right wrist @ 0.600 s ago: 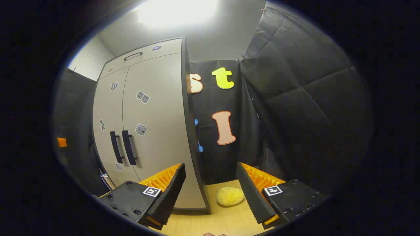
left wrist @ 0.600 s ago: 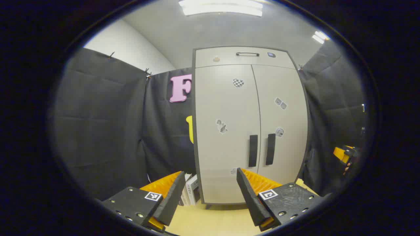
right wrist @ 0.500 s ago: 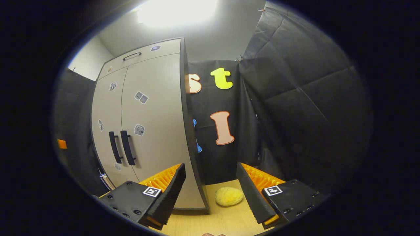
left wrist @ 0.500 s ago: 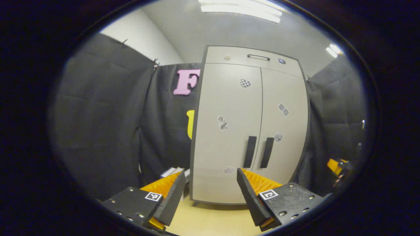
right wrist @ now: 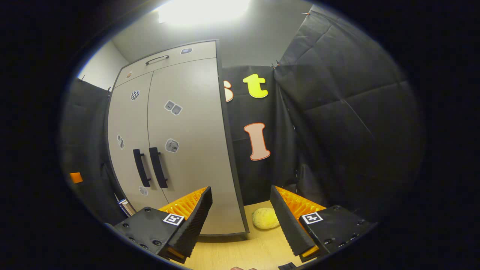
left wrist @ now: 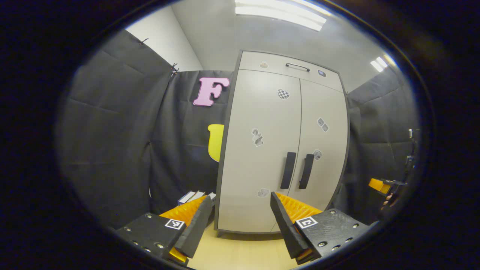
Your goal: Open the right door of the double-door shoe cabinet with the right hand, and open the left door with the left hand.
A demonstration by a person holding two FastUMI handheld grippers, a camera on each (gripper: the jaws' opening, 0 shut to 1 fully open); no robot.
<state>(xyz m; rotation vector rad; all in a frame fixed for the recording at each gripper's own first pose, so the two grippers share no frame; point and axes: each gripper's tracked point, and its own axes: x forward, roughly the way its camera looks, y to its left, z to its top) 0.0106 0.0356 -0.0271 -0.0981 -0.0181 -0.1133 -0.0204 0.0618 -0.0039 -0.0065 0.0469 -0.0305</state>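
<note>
A: Item one, shoe cabinet. Location?

B: Stands on the pale wood floor, straight ahead in the left gripper view, left of centre in the right gripper view. Light grey, dark edging. Left door and right door both flush and closed, each with one upright black handle: left handle, right handle, side by side at the centre seam.

A: Markings?

B: Small stickers on both doors (too small to make out). A drawer front above with a thin bar pull.

A: Item two, left tool.

B: Fingers spread wide, nothing between them, well short of the cabinet and pointed at the lower part of the left door.

A: Item three, right tool.

B: Same state: fingers wide apart, holding nothing, aimed past the cabinet's right edge. It also appears far right in the left gripper view as an orange part.

A: Sundries?

B: A yellow sponge-like lump on the floor beside the cabinet's right side; some flat boxes at its left side.
</note>
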